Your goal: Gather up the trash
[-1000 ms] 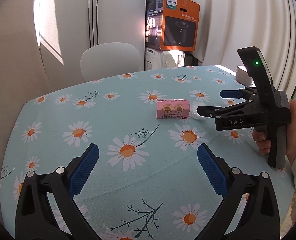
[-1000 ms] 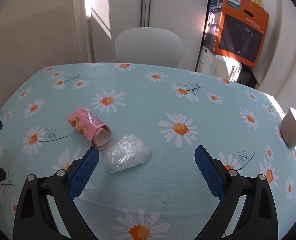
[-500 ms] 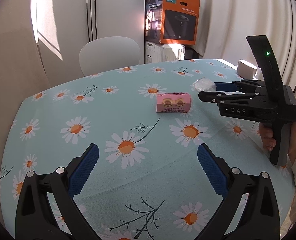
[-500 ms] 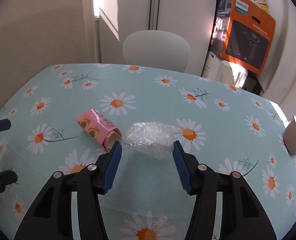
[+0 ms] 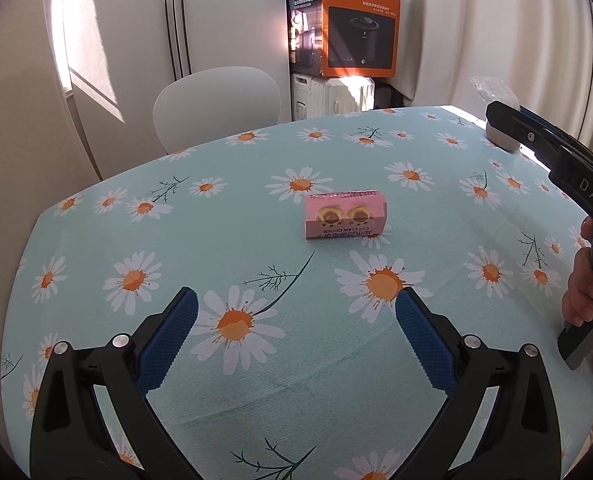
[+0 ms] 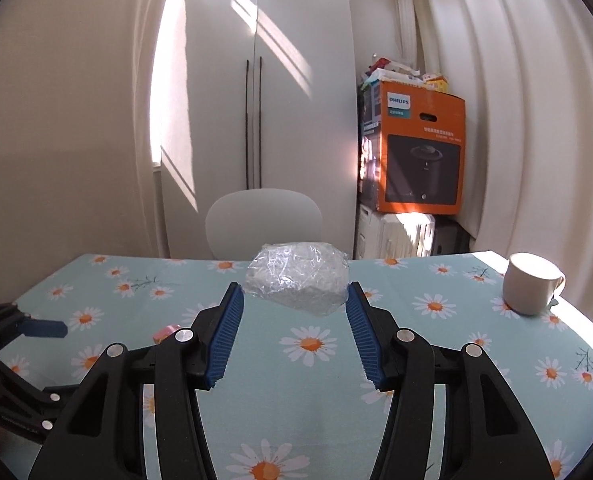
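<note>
My right gripper [image 6: 294, 300] is shut on a crumpled clear plastic wrapper [image 6: 298, 280], held above the daisy tablecloth [image 6: 436, 344]. From the left wrist view the same wrapper [image 5: 492, 88] pokes out past the right gripper [image 5: 508, 114], raised at the right edge. A pink cookie box [image 5: 345, 214] lies on its side mid-table, well ahead of my left gripper [image 5: 296, 316], which is open with nothing between its blue pads. In the right wrist view only a pink corner of the box [image 6: 164, 334] shows behind the left finger.
A white mug [image 6: 530, 288] stands near the table's right edge. A white chair [image 5: 218, 108] is tucked in at the far side. An orange appliance box [image 5: 360, 24] sits on stacked things in the corner. A person's hand [image 5: 584, 292] holds the right gripper's handle.
The right gripper closed on the plastic wrapper beside the pink box, then lifted it off the table and tipped up toward level. The left gripper edged forward, still open.
</note>
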Demonstrator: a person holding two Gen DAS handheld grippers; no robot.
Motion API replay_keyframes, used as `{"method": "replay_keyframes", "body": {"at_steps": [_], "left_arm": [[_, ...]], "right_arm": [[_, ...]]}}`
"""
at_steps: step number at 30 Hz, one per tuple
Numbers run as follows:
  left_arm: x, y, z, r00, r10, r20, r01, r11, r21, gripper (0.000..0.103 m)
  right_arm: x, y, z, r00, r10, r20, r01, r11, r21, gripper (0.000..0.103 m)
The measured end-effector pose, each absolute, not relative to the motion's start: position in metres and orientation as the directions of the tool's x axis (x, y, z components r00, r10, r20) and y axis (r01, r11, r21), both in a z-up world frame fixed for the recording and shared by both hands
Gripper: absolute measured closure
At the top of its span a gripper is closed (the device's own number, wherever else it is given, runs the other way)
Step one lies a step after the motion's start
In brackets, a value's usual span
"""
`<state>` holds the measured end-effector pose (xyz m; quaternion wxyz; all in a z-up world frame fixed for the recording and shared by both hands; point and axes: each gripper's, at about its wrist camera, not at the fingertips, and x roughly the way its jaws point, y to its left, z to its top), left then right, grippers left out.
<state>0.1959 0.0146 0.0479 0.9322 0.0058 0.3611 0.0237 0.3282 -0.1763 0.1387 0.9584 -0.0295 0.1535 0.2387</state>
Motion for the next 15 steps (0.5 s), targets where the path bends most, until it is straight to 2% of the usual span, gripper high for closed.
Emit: {"method": "replay_keyframes", "body": {"at_steps": [4, 11, 15], "left_arm": [[0.222, 0.012, 0.044, 0.722, 0.0, -0.691, -0.02, 1.0, -0.02, 0.006], [0.255, 0.001, 0.04, 0.703, 0.005, -0.711, -0.016, 1.0, -0.009, 0.006], [0.272, 0.0, 0.035, 0.673, -0.024, -0.739, -0.018, 0.999, -0.049, 0.008]], "right_arm": [[0.327, -0.176, 0.139, 0.838, 0.45, -0.309, -0.469, 0.883, 0.015, 0.053], [0.328, -0.176, 0.138, 0.838, 0.45, -0.309, -0.468, 0.883, 0.015, 0.053], [0.33, -0.175, 0.137, 0.837, 0.451, -0.311, -0.47, 0.882, 0.015, 0.053]]}}
